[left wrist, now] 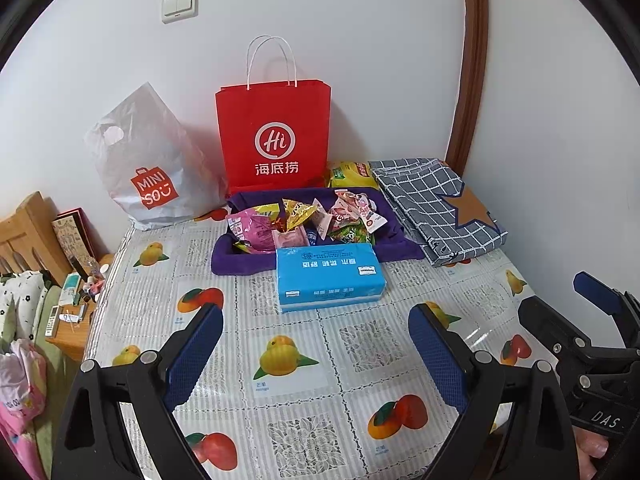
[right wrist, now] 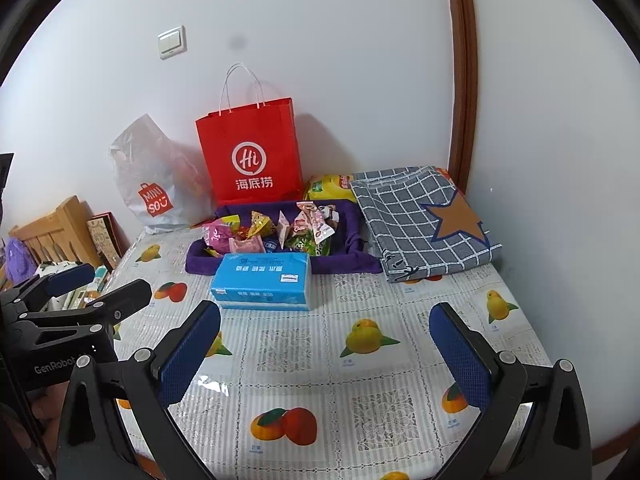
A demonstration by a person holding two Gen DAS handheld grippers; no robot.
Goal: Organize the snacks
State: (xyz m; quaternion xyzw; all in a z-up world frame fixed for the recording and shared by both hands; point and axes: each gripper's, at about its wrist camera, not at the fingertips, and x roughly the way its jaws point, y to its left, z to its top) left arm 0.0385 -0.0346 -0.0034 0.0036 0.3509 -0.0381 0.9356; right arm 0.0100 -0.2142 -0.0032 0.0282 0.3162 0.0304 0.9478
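While both the left gripper (left wrist: 316,354) and right gripper (right wrist: 325,350) hover released at lower frame, snacks (left wrist: 304,222) sit heaped in the purple tray (left wrist: 240,262) mid-frame; whether sorting is starting or finished can't be judged.

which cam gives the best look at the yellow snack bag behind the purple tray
The right wrist view: the yellow snack bag shows more of its front beside the red bag. In the left wrist view it is a narrower strip behind the purple tray.
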